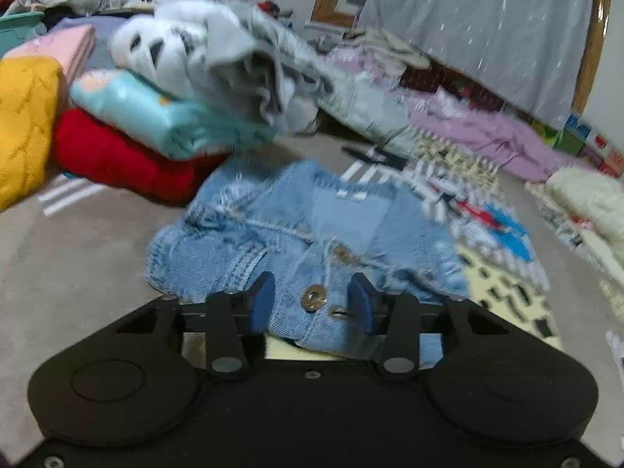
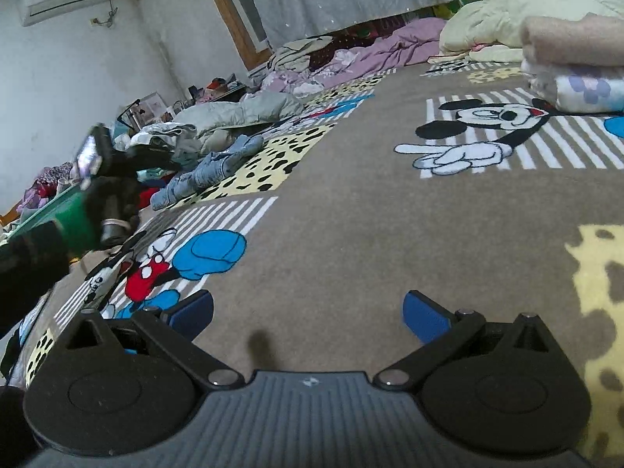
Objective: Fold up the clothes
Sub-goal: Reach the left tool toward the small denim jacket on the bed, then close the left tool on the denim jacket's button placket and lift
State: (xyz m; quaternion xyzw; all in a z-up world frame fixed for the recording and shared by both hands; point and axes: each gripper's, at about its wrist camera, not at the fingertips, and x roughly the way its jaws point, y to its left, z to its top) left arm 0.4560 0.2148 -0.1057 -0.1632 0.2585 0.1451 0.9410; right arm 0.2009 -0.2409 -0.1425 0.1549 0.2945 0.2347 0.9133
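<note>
- Firstly, left wrist view: left claw [image 1: 312, 306] narrowly parted, its blue pads either side of the snap-button edge of a crumpled denim garment [image 1: 308, 234]; whether they pinch the cloth cannot be told.
- Denim garment lies on the cartoon-print blanket [image 1: 78, 257], just before a stack of folded clothes [image 1: 148, 128] in red, teal and grey.
- Right wrist view: right claw [image 2: 308, 314] wide apart, holding nothing, over bare blanket.
- Denim garment [image 2: 206, 171] well apart, toward the blanket's far left edge.
- Folded pile [image 2: 577, 70] at far right.
</note>
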